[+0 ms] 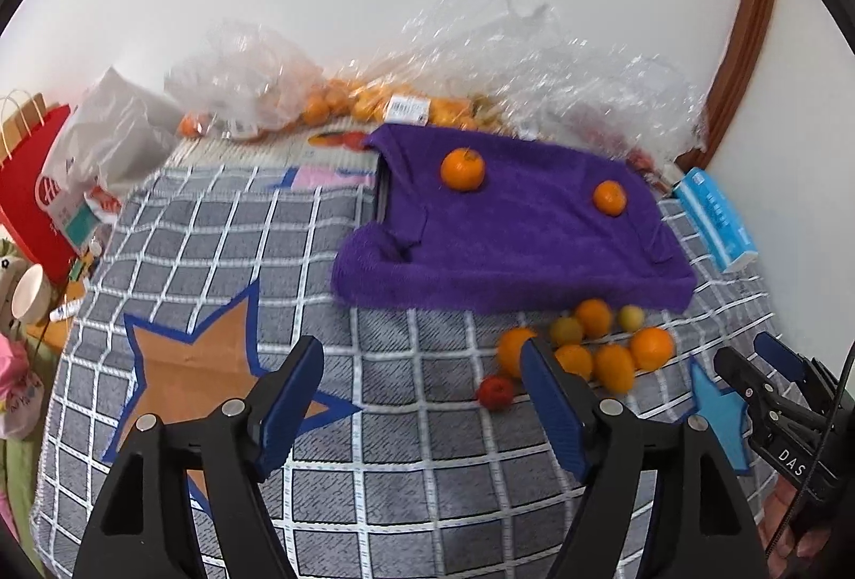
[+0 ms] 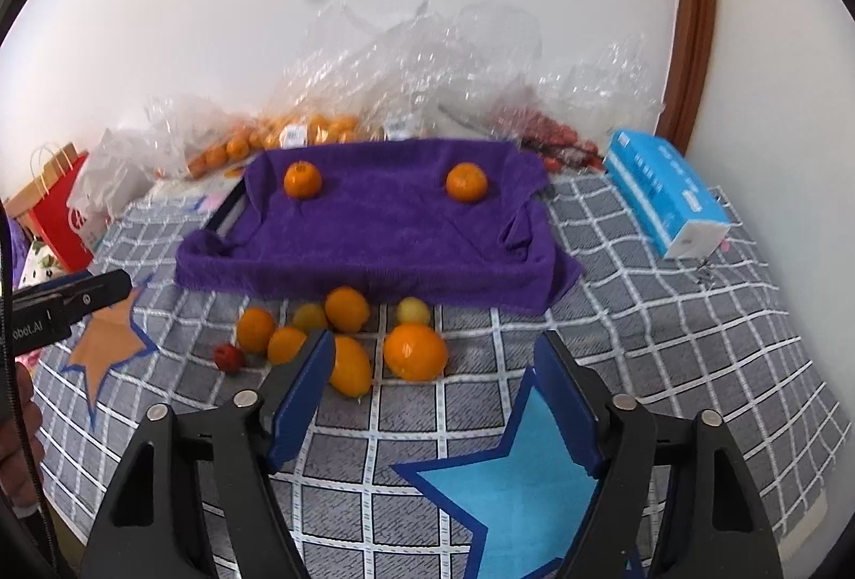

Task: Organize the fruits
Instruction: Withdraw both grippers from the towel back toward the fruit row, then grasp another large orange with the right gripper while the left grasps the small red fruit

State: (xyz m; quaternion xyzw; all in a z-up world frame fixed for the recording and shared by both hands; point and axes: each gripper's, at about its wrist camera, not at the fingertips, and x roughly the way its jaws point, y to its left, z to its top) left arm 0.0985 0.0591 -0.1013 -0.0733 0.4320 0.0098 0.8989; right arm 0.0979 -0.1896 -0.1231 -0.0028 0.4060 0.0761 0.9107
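A tray draped in a purple towel (image 1: 523, 237) (image 2: 385, 232) holds two oranges, one far left (image 2: 302, 179) (image 1: 463, 169) and one far right (image 2: 466, 182) (image 1: 609, 197). In front of it lies a loose pile of fruit (image 2: 347, 338) (image 1: 593, 349): several oranges, two yellow-green fruits and a small red one (image 2: 228, 357) (image 1: 496, 392). My left gripper (image 1: 422, 376) is open and empty, above the checked cloth left of the pile. My right gripper (image 2: 433, 365) is open and empty, just in front of the pile, near a big orange (image 2: 416, 351).
Clear plastic bags of oranges (image 2: 299, 130) and red fruit (image 2: 556, 135) line the wall. A blue tissue box (image 2: 662, 194) lies at the right. A red paper bag (image 1: 32, 194) and a cup (image 1: 29, 293) stand at the left edge. Star patches (image 2: 513, 477) (image 1: 197, 365) mark the cloth.
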